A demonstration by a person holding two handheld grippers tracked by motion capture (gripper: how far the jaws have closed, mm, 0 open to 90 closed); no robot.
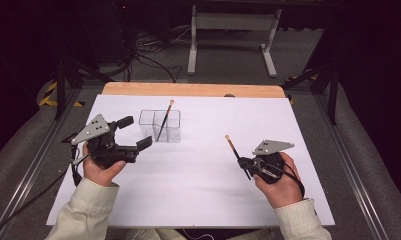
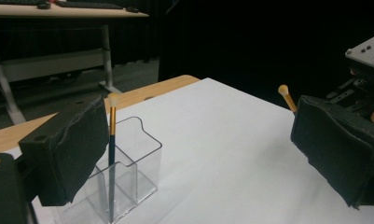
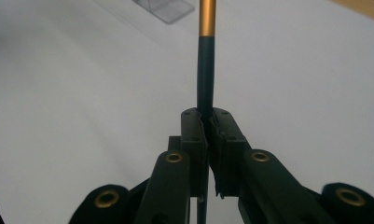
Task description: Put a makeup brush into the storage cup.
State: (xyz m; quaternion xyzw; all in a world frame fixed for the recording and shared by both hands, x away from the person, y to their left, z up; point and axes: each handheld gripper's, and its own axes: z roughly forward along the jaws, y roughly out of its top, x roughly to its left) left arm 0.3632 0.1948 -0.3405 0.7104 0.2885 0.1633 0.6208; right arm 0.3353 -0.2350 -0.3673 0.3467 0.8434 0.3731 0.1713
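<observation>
A clear plastic holder (image 1: 160,125) with compartments stands on the white table sheet (image 1: 198,165). One dark brush with a gold ferrule (image 1: 164,120) leans upright inside it; the left gripper view shows this brush (image 2: 112,140) in the holder (image 2: 128,177). My left gripper (image 1: 135,132) hovers just left of the holder, jaws wide apart and empty. My right gripper (image 1: 244,162) is shut on a second brush (image 1: 233,149), whose pale tip points up and to the far left. In the right gripper view, that brush (image 3: 206,70) rises from between the closed pads.
The wooden table edge (image 1: 193,89) runs along the far side of the sheet. A white metal stand (image 1: 233,35) and cables lie on the floor beyond. Dark frame rails flank both sides of the table.
</observation>
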